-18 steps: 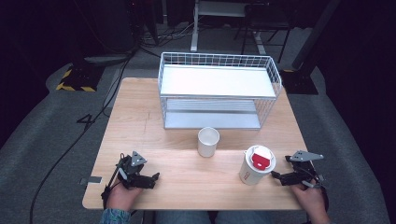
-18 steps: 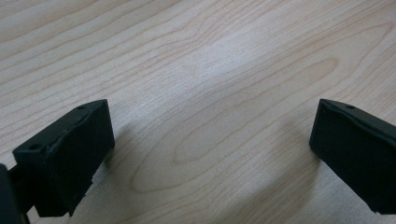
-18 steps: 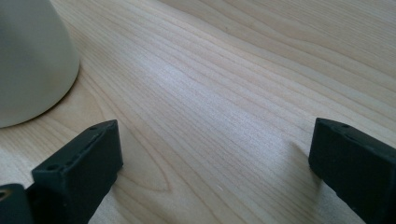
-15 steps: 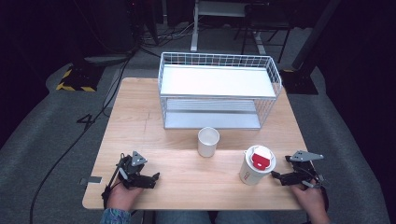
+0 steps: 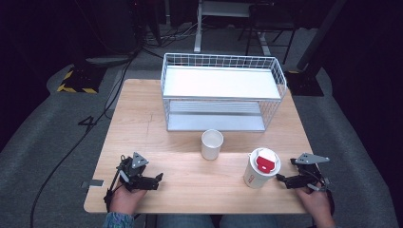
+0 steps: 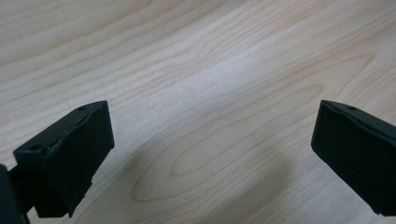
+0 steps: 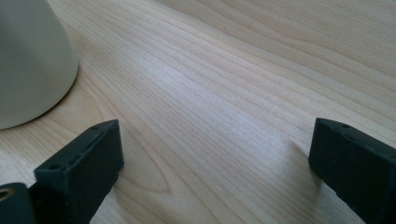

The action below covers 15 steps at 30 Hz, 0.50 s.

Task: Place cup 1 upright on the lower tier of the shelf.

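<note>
A large white paper cup with a red piece on its lid [image 5: 260, 167] stands near the table's front right, and its lower wall [image 7: 29, 60] fills the upper left of the right gripper view. A smaller open white cup [image 5: 211, 144] stands mid-table. My right gripper [image 5: 282, 179] rests on the wood just right of the large cup, open, jaws wide apart with nothing between them [image 7: 212, 163]. At the front left my left gripper [image 5: 159, 179] lies on the table, open and empty, bare wood between its jaws [image 6: 212, 154].
A white wire basket rack [image 5: 223, 90] with two shelves stands at the back of the wooden table [image 5: 142, 123]. Dark floor and cables lie beyond the table's edges.
</note>
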Available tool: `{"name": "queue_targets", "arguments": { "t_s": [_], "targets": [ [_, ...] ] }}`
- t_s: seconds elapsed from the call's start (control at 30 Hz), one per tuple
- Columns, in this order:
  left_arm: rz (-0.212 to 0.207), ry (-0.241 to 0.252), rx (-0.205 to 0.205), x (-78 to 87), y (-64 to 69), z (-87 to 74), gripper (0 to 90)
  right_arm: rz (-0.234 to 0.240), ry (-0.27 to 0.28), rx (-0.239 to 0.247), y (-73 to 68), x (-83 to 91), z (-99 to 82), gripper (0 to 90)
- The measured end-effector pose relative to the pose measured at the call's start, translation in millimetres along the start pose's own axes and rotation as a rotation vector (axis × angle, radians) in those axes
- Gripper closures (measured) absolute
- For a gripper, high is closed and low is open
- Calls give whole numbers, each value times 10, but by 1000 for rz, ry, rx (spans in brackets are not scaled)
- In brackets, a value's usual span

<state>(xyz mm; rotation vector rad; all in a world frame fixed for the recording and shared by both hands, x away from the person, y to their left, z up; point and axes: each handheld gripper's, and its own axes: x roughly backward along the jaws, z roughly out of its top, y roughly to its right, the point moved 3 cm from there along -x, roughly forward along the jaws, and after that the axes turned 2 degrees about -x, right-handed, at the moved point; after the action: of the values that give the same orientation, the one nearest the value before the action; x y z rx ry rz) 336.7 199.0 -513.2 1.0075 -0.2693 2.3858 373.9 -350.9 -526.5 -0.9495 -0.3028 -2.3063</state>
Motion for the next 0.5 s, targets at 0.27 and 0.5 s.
{"name": "queue_targets", "arguments": {
  "t_s": [0.27,0.5],
  "targets": [
    [-30,54,3,63,107,148,0,-3,2,-5,2,-2,2,34],
    [-50,131,17,131,198,309,0,-8,0,-9,3,-4,4,34]
  ]
}}
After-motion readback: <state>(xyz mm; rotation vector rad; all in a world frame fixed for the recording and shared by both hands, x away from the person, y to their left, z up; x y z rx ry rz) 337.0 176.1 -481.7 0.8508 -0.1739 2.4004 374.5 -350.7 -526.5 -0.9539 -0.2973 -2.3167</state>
